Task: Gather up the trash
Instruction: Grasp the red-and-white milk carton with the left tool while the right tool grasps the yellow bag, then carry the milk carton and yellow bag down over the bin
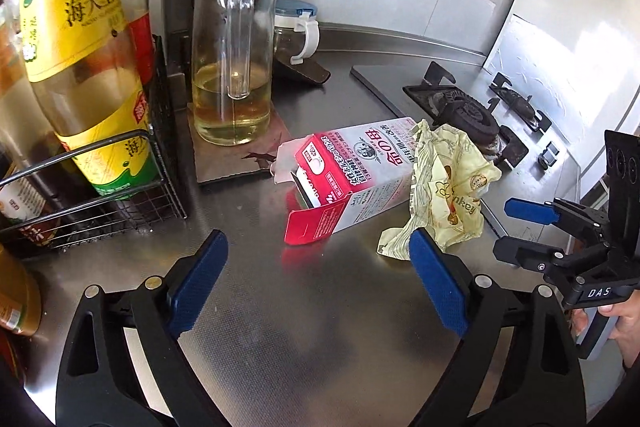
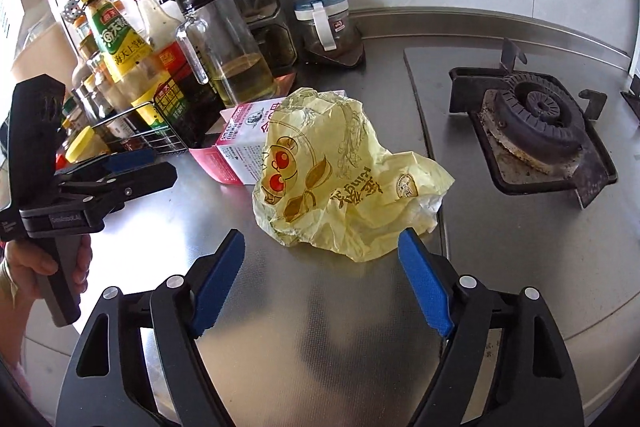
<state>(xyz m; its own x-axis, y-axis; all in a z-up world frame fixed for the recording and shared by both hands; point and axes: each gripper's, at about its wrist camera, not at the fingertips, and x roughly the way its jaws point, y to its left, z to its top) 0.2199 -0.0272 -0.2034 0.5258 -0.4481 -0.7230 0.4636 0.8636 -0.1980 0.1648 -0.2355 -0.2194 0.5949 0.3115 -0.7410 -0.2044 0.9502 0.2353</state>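
We see a red and white milk carton (image 1: 352,171) lying on its side on the steel counter (image 1: 280,307), its spout torn open. A crumpled yellow wrapper (image 2: 340,187) rests against the carton's far end, between it and the gas burner (image 2: 536,119). A glass oil jug (image 1: 232,67) stands just behind the carton. Our left gripper (image 1: 318,259) hangs spread wide before the carton, gripping nothing. Our right gripper (image 2: 322,255) is likewise released near the wrapper, though one pad may graze it.
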